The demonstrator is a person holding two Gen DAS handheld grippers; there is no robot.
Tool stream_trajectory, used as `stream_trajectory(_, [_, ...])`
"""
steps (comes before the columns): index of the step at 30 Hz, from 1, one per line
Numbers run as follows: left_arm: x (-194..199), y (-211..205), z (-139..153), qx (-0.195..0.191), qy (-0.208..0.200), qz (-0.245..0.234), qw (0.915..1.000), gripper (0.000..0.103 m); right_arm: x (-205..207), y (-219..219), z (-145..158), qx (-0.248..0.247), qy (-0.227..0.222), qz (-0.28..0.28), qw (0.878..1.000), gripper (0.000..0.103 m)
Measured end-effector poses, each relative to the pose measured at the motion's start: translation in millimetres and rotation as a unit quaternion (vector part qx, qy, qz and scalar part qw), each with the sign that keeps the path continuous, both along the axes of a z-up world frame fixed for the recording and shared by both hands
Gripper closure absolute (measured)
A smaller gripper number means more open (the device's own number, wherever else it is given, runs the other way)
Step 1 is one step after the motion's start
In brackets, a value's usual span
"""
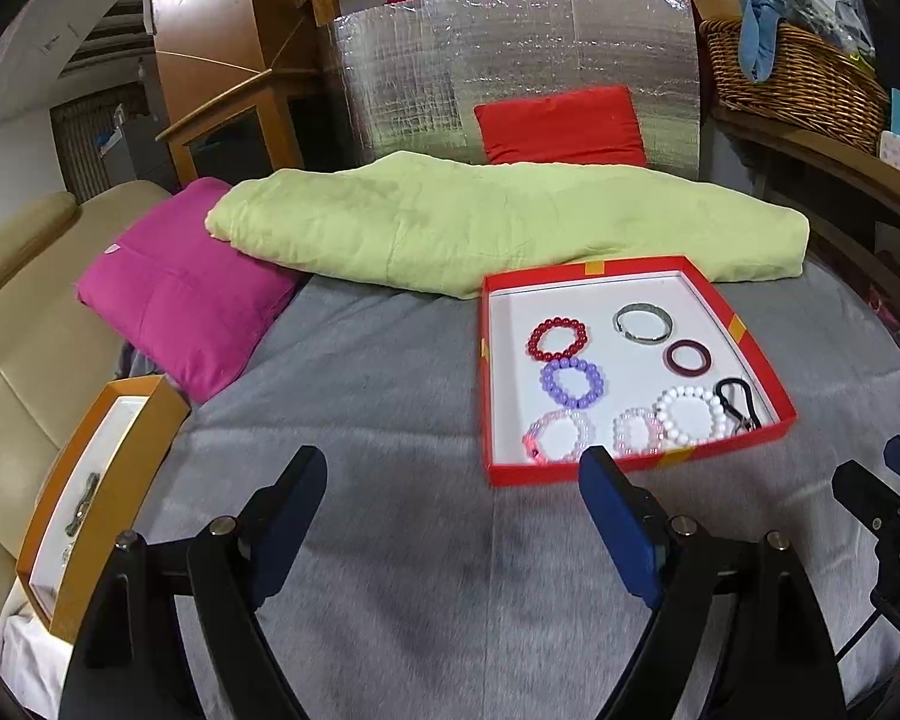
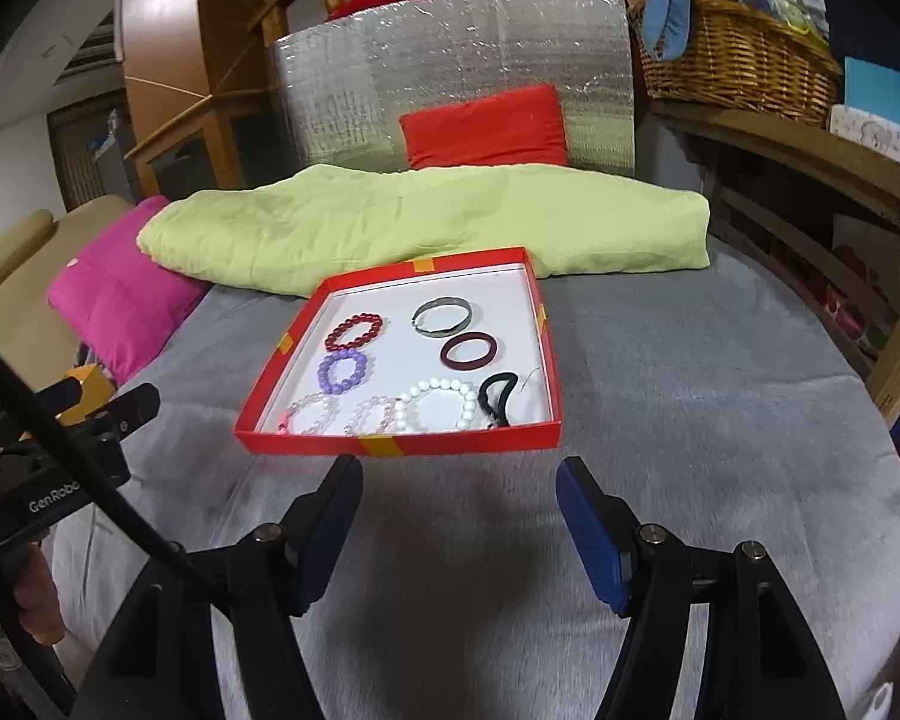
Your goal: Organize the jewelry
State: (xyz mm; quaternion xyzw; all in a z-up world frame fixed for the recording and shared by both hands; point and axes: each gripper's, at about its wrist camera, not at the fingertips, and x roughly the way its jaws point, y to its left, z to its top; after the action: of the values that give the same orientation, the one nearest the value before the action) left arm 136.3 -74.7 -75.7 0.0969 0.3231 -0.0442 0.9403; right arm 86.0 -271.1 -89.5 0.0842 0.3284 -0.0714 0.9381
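Note:
A red tray [image 1: 487,354] [image 2: 450,443] lies on the grey bed cover and holds several bracelets: a red bead one [image 1: 557,339] [image 2: 354,330], a purple bead one [image 1: 572,383] [image 2: 343,369], a white bead one [image 1: 688,415] [image 2: 441,405], pink bead ones [image 1: 558,435], a silver bangle [image 1: 642,324] [image 2: 444,315], a dark red ring [image 1: 687,357] [image 2: 469,350] and a black band [image 1: 735,402] [image 2: 497,397]. My left gripper [image 1: 453,480] is open and empty, just before the tray's near left corner. My right gripper [image 2: 459,483] is open and empty, at the tray's near edge.
An orange box [image 1: 99,492] with small metal pieces sits at the left bed edge. A green folded blanket [image 1: 498,222] and a magenta pillow [image 1: 180,300] lie behind the tray. A wicker basket [image 1: 792,78] stands on a wooden shelf at the right.

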Motion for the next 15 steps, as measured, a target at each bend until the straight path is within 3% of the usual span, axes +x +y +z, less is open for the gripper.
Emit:
stream_trajectory(8, [-6.4,7.3,-3.9,-0.015,0.002,-0.002,0.9999,0.017,-4.8,11.3,2.3,-0.031,-0.018,0.002,0.999,0.032])
stream_trajectory(15, [-2.9,4.5,-5.5,-0.011,-0.005,-0.005,0.9999,0.017,2.3,13.0,-3.3,-0.043,-0.007,0.006,0.999,0.032])
